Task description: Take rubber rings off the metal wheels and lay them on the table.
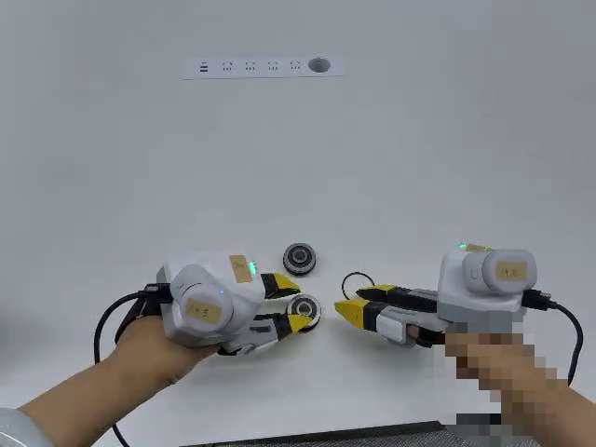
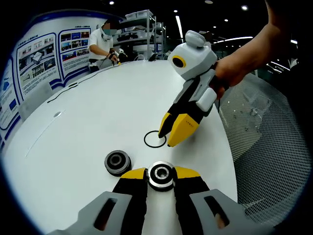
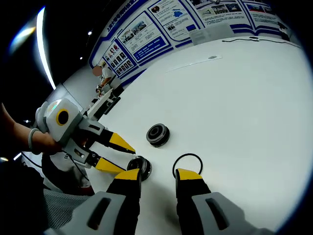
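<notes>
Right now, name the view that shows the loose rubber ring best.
Right gripper view: the rubber ring lies large, nearly whole, beyond the jaw tips. Left gripper view shows it smaller, its edge covered by the right gripper. Head view: tiny, partly hidden.

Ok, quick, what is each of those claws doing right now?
Left gripper: shut on a metal wheel.
Right gripper: open, nothing between its jaws.

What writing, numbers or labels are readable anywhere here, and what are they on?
Nothing reads clearly.
Tan stickers on the left gripper, shut on a metal wheel: handwritten marks, too small to read.
Tan sticker on the right gripper: too small to read.
Wall posters: blurred.
Power strip: no legible text.
</notes>
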Motion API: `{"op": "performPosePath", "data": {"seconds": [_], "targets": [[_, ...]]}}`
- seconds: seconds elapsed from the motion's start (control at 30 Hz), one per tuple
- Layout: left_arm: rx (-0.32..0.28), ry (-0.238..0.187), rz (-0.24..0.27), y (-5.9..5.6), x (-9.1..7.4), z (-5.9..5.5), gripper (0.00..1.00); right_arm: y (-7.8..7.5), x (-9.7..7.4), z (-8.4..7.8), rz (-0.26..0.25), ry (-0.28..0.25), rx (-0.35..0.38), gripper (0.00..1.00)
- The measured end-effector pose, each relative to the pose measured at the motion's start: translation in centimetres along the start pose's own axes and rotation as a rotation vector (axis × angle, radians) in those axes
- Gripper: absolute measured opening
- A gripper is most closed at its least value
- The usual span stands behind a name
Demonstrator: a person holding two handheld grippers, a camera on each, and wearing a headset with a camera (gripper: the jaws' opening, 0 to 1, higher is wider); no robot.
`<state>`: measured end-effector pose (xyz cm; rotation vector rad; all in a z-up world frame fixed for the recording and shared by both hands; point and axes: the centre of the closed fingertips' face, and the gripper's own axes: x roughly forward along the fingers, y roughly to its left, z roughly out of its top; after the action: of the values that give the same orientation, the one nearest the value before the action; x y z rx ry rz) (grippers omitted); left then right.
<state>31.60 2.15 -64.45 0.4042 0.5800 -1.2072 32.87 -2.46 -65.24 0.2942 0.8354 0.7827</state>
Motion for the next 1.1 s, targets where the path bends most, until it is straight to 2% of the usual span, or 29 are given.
{"op": "performPosePath", "data": {"seconds": [0.37, 0.67, 1.1], "targets": [[0.026, 0.028, -0.016, -0.4, 0.6, -0.3, 0.18, 0.1, 0.1, 0.0, 0.006, -0.007, 0.018, 0.29], [0.033, 0.047, -0.011, -0.2, 0.7, -0.7, 0.14, 0.3, 0.3, -0.2, 0.015, -0.007, 0.028, 0.29], [0.044, 0.048, -0.011, -0.2, 0.6, -0.7, 0.13, 1.3, 1.3, -0.8, 0.071, 0.003, 0.1, 0.29]]}}
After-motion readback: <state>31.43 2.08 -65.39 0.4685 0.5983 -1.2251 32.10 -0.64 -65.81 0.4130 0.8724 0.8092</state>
